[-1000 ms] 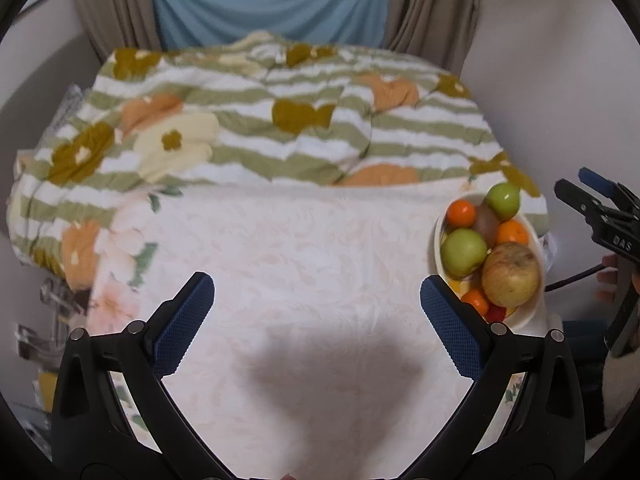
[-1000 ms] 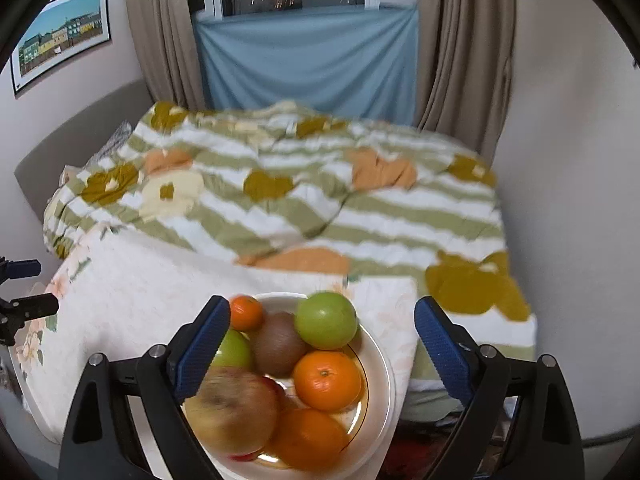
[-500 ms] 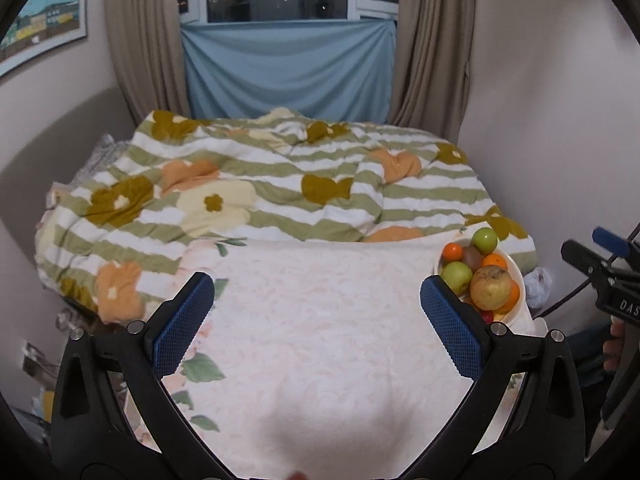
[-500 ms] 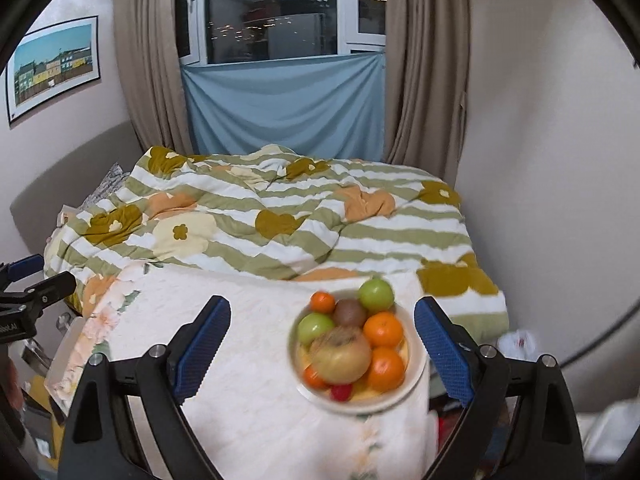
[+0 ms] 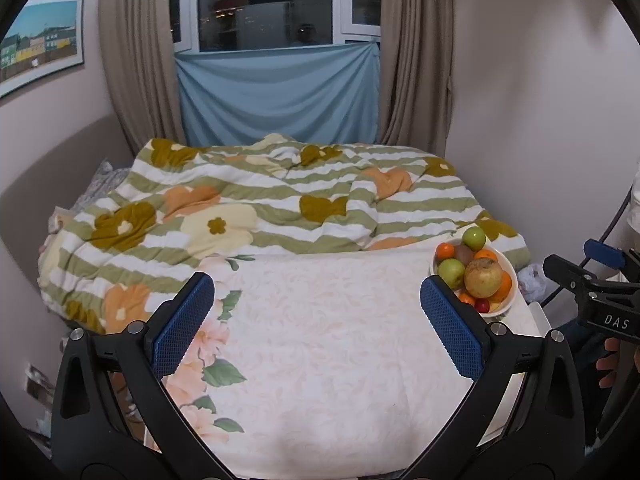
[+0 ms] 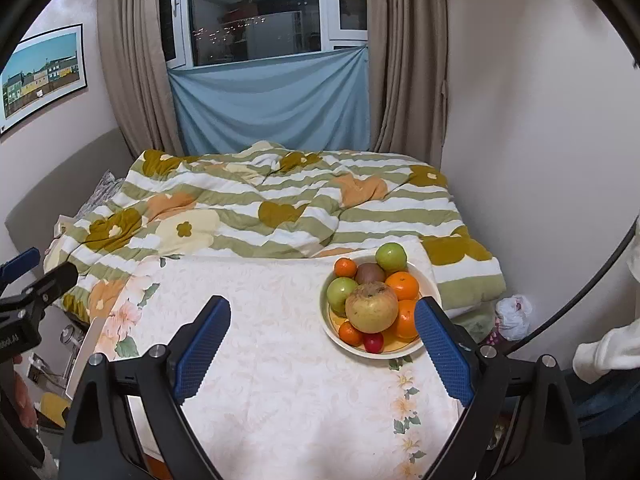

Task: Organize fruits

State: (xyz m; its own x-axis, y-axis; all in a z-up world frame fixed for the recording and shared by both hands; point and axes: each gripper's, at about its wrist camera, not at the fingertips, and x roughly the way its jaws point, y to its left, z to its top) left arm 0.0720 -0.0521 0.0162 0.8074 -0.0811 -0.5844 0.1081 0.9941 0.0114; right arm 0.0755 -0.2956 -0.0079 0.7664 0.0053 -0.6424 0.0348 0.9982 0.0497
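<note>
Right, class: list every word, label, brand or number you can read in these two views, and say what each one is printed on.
"DAS": white letters on the black body of the right gripper, at the edge of the left wrist view.
White lettering on the left gripper, at the edge of the right wrist view: cut off, unreadable.
Framed picture: no readable text.

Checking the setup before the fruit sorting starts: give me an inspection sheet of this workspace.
Surface: table under a floral cloth, mostly bare.
Job's things: white bowl near the cloth's right edge, heaped with a large yellowish apple, two green apples, a kiwi, oranges and a small red fruit.
Clutter: white plastic bag on the floor at right.
Grippers: left gripper and right gripper both open, empty.
Cables: dark cable arcing at right.
Surroundings: bed with striped floral quilt, curtained window, framed picture.
</note>
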